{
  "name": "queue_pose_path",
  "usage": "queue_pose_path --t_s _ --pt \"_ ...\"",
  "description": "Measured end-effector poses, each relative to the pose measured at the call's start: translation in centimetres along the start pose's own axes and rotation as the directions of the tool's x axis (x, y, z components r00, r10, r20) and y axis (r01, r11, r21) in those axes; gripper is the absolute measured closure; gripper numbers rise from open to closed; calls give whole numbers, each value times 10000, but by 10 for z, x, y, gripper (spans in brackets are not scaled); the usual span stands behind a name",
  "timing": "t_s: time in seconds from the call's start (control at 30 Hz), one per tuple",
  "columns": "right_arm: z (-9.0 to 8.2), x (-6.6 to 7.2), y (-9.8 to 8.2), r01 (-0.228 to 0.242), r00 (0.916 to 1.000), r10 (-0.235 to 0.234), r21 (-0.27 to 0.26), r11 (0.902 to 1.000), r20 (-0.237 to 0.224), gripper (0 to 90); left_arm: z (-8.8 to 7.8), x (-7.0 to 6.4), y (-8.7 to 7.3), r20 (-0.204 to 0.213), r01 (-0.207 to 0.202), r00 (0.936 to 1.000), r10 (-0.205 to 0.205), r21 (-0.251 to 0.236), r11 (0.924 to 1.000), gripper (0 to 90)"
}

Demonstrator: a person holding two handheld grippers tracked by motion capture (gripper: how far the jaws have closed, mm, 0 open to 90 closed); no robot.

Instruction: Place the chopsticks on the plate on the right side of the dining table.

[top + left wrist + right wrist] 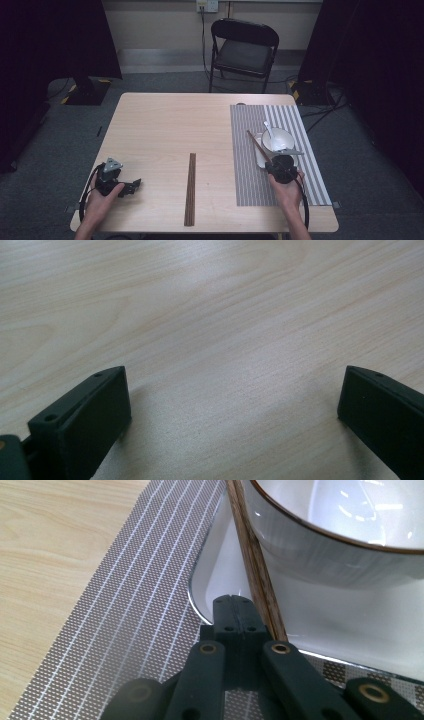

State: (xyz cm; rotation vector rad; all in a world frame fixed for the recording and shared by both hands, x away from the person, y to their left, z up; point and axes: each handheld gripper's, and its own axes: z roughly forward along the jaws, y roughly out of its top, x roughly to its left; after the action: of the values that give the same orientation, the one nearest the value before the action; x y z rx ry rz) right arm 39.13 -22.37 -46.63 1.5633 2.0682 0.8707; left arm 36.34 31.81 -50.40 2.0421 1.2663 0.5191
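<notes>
Two grippers sit near the tabletop's front edge; the left gripper (131, 187), by the front left corner, rests with jaws spread wide over bare wood; the right gripper (276, 164), over the striped placemat (247, 165), has its jaws pressed together beside a chopstick (255, 555), which lies on the white plate (350, 625) against the bowl (320, 535); whether it is pinched cannot be told; another pair of chopsticks (190, 189) lies mid-table.

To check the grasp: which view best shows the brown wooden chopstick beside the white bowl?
The right gripper view: the brown wooden chopstick runs large against the white bowl. The high view gives a thin line.
</notes>
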Motion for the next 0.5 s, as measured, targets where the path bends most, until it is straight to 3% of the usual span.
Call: queue_pose_path --t_s 0.17,0.5 --pt "-1 -3 -1 -148 9999 148 9 9999 19 851 0 0 0 -6 -36 10000 36 19 10000 0" --pt "-4 -9 -3 -259 9996 259 69 9996 106 855 0 0 0 -3 -21 10000 21 13 10000 0"
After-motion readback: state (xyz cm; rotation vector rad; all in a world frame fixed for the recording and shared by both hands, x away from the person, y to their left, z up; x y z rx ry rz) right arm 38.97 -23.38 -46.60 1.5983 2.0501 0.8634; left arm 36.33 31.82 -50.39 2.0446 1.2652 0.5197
